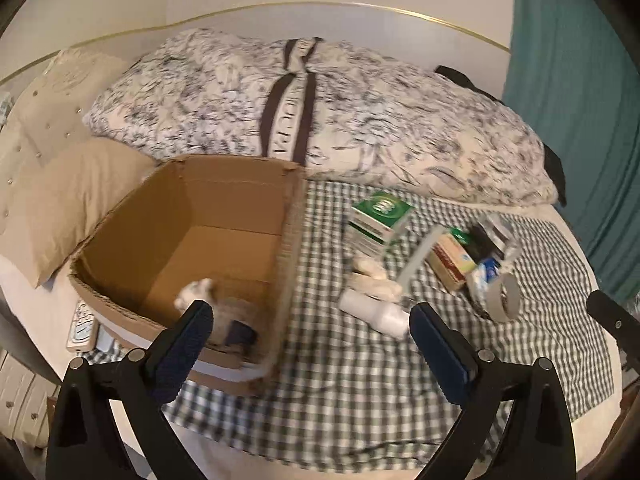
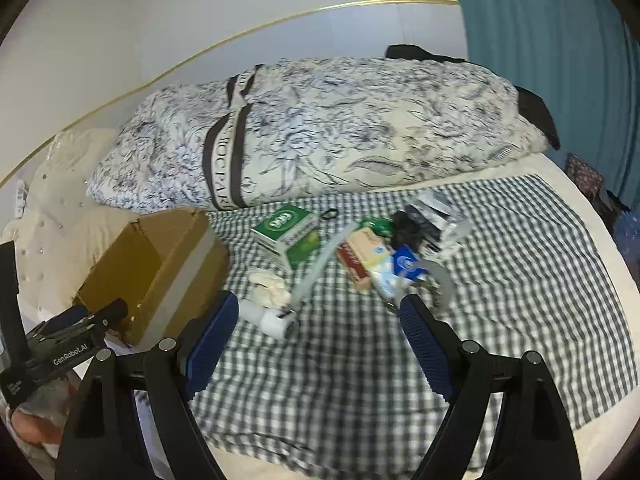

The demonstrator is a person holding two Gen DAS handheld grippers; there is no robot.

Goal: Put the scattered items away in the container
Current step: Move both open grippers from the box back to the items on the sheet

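Note:
An open cardboard box (image 1: 192, 240) (image 2: 160, 264) stands on the checked cloth (image 1: 360, 380), with a whitish item (image 1: 198, 292) and a dark item (image 1: 240, 332) inside. To its right lie a green carton (image 1: 380, 216) (image 2: 288, 228), a white bottle (image 1: 372, 314) (image 2: 272, 318), crumpled tissue (image 1: 372, 276), a red and yellow packet (image 1: 448, 260), a blue and white packet (image 2: 400, 268) and a tape roll (image 1: 500, 296). My left gripper (image 1: 310, 320) hangs open over the box's near right corner, holding nothing. My right gripper (image 2: 318, 308) is open and empty, just short of the bottle.
A folded floral duvet (image 1: 320, 120) fills the back of the bed. Beige pillows (image 1: 60, 200) lie left of the box, and a teal curtain (image 1: 580, 120) hangs at the right. A flat handset (image 1: 82, 328) lies beside the box's left corner.

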